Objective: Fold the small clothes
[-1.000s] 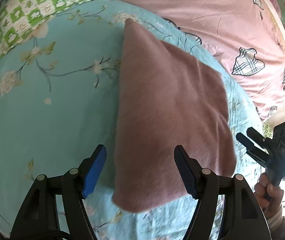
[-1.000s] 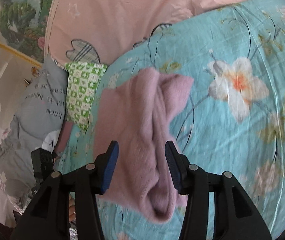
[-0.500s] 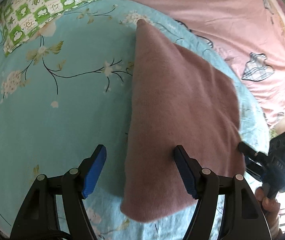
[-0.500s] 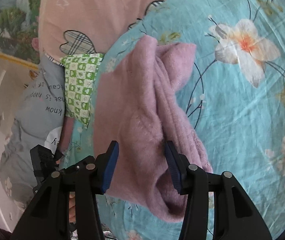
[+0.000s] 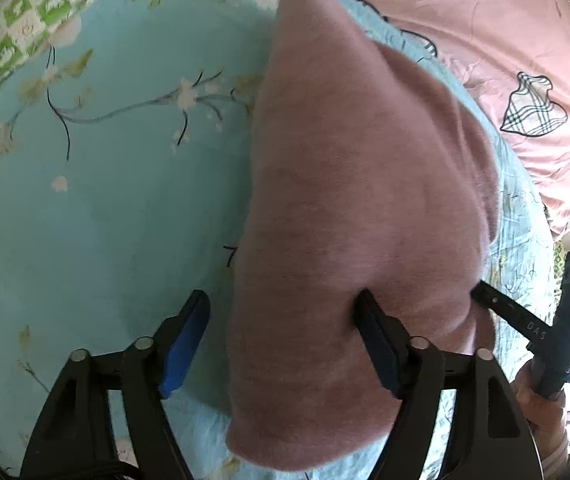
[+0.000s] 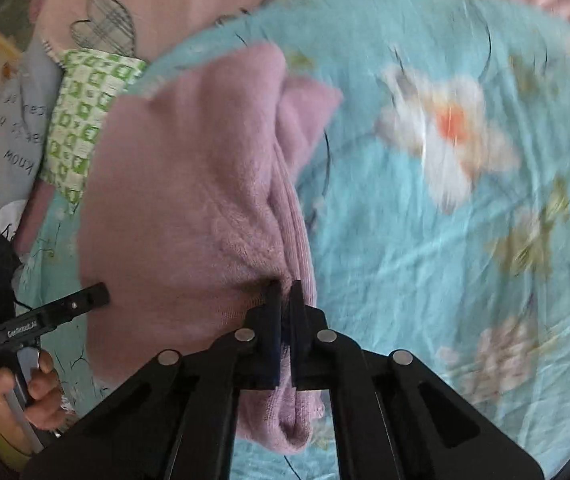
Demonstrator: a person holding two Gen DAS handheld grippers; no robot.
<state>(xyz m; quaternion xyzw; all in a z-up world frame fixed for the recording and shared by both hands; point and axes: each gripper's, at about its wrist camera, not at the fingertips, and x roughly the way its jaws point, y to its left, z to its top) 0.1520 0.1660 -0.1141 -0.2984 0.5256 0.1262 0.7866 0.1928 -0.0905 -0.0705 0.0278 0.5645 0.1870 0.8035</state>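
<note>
A fuzzy pink garment (image 5: 357, 208) lies folded on the turquoise floral sheet (image 5: 105, 200). My left gripper (image 5: 285, 340) is open, its two fingers straddling the garment's near left edge. In the right wrist view the pink garment (image 6: 189, 200) fills the left half, and my right gripper (image 6: 284, 300) is shut on its thick folded edge. The left gripper (image 6: 85, 300) also shows there at the garment's left edge. The right gripper (image 5: 489, 300) shows in the left wrist view at the garment's right edge.
A green-and-white checked cloth (image 5: 45, 4) lies at the far left; it also shows in the right wrist view (image 6: 85, 120). A pink quilt with plaid patches (image 5: 505, 60) lies beyond the sheet. A grey printed cloth (image 6: 1, 128) is at the left.
My right gripper has closed on the garment's folded edge. My left gripper has moved in closer, staying open around the garment's near edge.
</note>
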